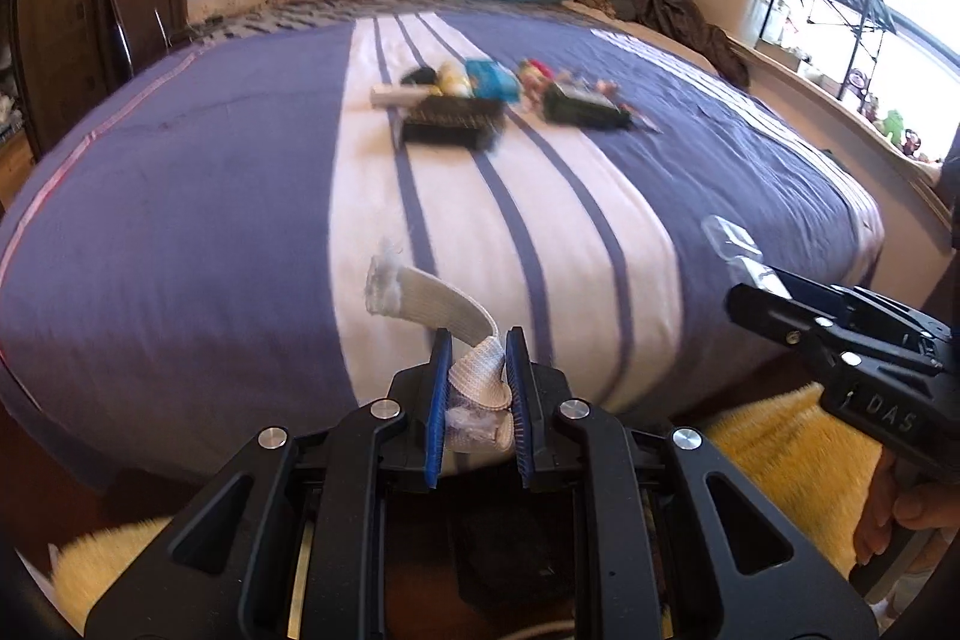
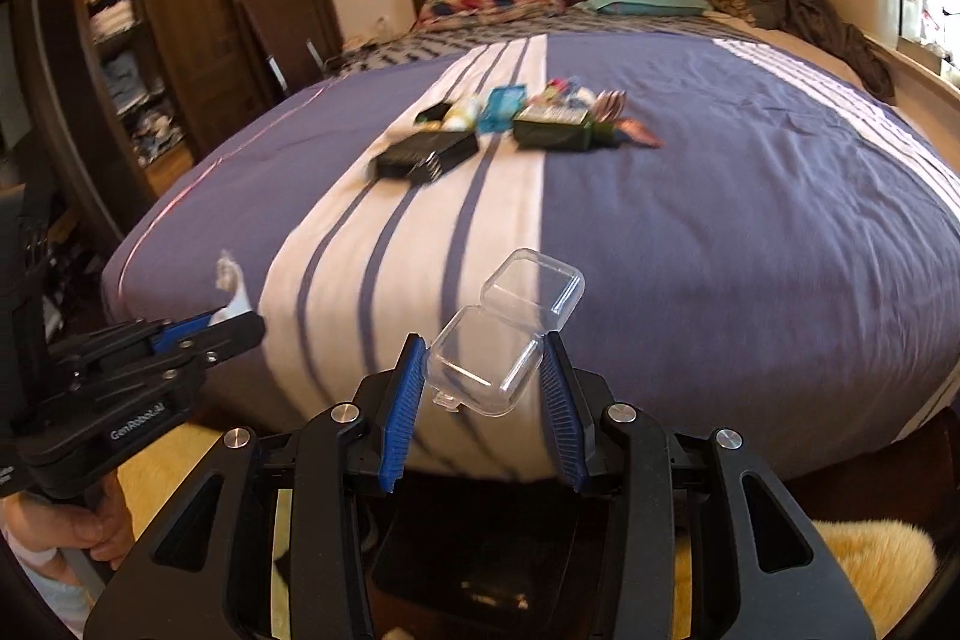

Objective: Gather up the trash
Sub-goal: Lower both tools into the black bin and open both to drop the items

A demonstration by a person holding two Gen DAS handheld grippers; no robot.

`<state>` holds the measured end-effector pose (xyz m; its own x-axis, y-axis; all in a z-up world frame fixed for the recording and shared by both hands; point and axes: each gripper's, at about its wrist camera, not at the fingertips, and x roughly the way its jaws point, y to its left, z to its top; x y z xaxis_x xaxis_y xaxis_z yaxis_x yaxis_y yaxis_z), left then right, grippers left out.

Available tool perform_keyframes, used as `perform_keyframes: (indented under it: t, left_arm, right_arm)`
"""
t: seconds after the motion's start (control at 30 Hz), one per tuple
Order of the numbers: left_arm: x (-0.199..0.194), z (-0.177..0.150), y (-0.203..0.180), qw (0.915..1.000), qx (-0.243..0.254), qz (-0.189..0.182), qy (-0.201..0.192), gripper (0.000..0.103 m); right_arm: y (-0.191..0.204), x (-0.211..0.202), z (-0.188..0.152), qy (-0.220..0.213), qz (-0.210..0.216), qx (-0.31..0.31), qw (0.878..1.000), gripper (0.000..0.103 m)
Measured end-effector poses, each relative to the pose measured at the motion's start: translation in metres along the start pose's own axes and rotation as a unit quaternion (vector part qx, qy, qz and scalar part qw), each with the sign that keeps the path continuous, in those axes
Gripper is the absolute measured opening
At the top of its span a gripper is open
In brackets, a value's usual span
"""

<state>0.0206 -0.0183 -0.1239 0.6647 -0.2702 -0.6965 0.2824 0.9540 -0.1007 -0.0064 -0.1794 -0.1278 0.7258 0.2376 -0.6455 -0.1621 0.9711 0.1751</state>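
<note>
A frayed strip of white woven elastic band (image 1: 444,334) sits low in the left view's centre, clamped in the left gripper (image 1: 477,388) jaws. A clear hinged plastic case (image 2: 498,340), lid open, is pinched by the right gripper (image 2: 486,400), marked "DAS". Both hang over the blue-and-white striped bedspread (image 1: 180,196); the left gripper reads "GenRobot.AI".

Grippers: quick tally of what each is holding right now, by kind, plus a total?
White bandage strip, in left gripper: 1
Clear plastic hinged case, lid open, in right gripper: 1
Total held: 2
</note>
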Motion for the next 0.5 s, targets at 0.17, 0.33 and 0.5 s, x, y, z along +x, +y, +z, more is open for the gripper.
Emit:
perform_keyframes:
  t: [0.17, 0.33, 0.5]
  left_arm:
    - [0.013, -0.032, -0.011, 0.999, 0.004, -0.016, 0.043, 0.017]
    - [0.042, -0.06, -0.009, 0.9944, -0.01, -0.038, 0.098, 0.017]
    - [0.073, -0.084, -0.011, 0.9885, 0.003, -0.042, 0.145, 0.017]
  right_arm:
    - [0.0, 0.009, -0.025, 0.036, 0.007, 0.004, 0.999, 0.041]
    - [-0.002, 0.028, -0.048, 0.083, 0.012, 0.013, 0.996, 0.041]
    - [-0.005, 0.061, -0.071, 0.14, 0.022, 0.02, 0.99, 0.041]
